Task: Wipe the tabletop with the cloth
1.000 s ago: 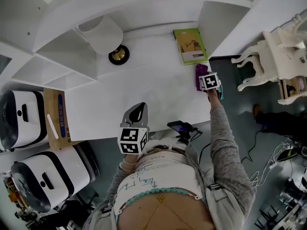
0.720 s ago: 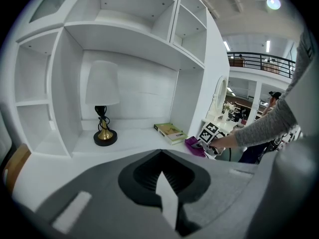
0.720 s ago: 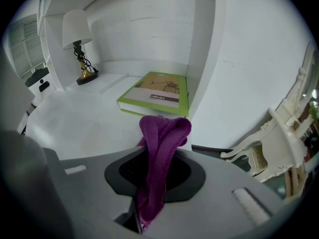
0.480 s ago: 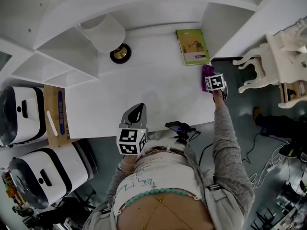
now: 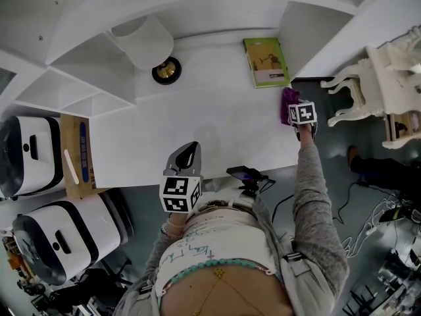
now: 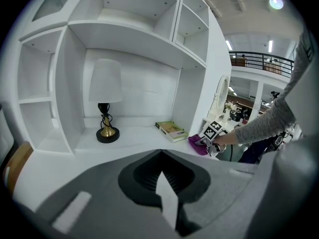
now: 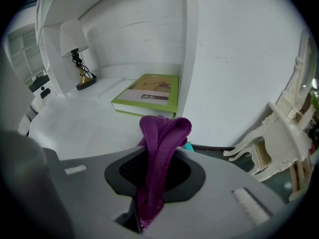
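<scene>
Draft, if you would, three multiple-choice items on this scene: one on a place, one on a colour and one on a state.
1. Where on the tabletop does the green book lie? A) far right corner B) near left corner C) middle
2. What colour is the cloth? A) white B) yellow C) purple
3. The right gripper is: A) open above the cloth B) shut on the cloth C) shut on the book
Answers: 1 A, back right in the head view; 2 C, purple in both gripper views; 3 B, cloth clamped in it in the right gripper view.
</scene>
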`<move>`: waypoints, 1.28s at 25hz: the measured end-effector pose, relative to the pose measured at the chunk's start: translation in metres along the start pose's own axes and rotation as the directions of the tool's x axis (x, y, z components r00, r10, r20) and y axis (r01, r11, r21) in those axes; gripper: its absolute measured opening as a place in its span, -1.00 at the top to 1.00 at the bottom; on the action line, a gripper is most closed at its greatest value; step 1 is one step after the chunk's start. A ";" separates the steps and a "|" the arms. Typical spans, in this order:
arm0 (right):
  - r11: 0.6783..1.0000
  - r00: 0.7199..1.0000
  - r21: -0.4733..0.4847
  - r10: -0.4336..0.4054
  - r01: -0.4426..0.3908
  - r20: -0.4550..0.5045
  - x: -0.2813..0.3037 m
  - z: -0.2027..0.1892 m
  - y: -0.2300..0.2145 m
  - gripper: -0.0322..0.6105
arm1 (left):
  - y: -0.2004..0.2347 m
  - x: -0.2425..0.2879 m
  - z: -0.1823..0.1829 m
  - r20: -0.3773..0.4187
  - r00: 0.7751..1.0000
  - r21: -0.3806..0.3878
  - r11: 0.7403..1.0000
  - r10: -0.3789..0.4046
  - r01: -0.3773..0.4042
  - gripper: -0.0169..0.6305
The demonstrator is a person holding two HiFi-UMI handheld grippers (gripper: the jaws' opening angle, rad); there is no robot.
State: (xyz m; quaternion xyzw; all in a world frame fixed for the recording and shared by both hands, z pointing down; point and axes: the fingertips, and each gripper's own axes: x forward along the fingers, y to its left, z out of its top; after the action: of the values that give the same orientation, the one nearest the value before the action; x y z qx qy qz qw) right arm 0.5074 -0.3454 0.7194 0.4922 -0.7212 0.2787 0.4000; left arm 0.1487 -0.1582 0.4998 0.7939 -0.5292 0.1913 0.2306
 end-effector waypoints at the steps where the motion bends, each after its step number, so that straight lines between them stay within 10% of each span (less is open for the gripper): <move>1: 1.000 1.000 -0.014 0.000 0.000 -0.004 -0.001 -0.001 0.000 0.62 | 0.000 0.000 0.000 0.000 1.000 0.001 1.000 -0.001 0.001 0.95; 32: 1.000 1.000 0.018 0.016 -0.016 -0.012 -0.038 -0.066 0.004 0.63 | -0.024 0.006 -0.001 0.004 0.996 0.037 0.995 -0.088 0.088 0.95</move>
State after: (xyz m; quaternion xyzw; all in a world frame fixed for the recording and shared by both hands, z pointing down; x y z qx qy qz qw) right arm 0.5307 -0.2733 0.7216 0.4883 -0.7200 0.2915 0.3978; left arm 0.1733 -0.1542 0.5000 0.8210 -0.4909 0.1885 0.2225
